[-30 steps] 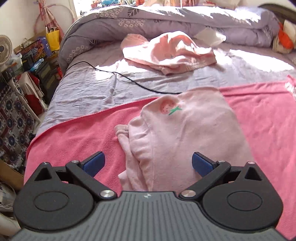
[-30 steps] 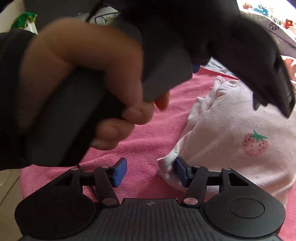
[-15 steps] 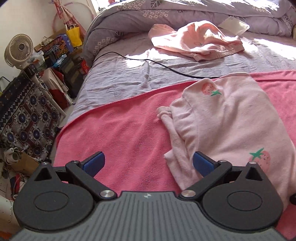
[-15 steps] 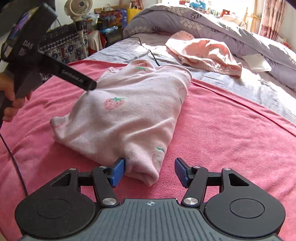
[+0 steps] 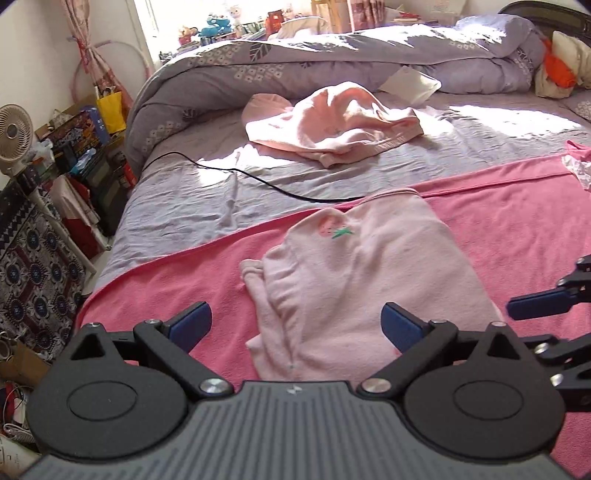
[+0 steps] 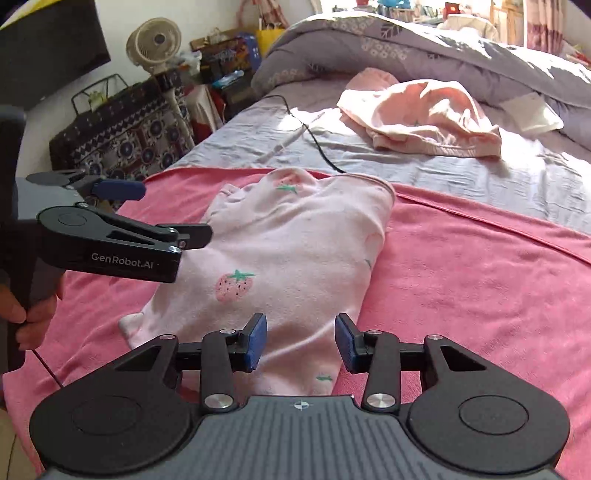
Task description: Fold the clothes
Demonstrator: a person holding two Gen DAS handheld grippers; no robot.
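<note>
A lived-in home bedroom: a wide bed under a wrinkled lavender sheet (image 5: 177,206), a rumpled grey-purple flower-print duvet (image 5: 332,62) at its far side, soft toys (image 5: 218,24) on the far windowsill, a small beige fan (image 6: 154,41) amid floor clutter on the left.

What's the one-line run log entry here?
pale pink strawberry-print garment folded on pink towel | left tongs open | right tongs closing, empty

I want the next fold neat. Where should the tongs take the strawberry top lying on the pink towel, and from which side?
Probably the near hem of the strawberry top, one corner each. It lies flat, hem edge towards both tongs. The right tongs are closing over its corner; the left tongs stand open above theirs.
</note>
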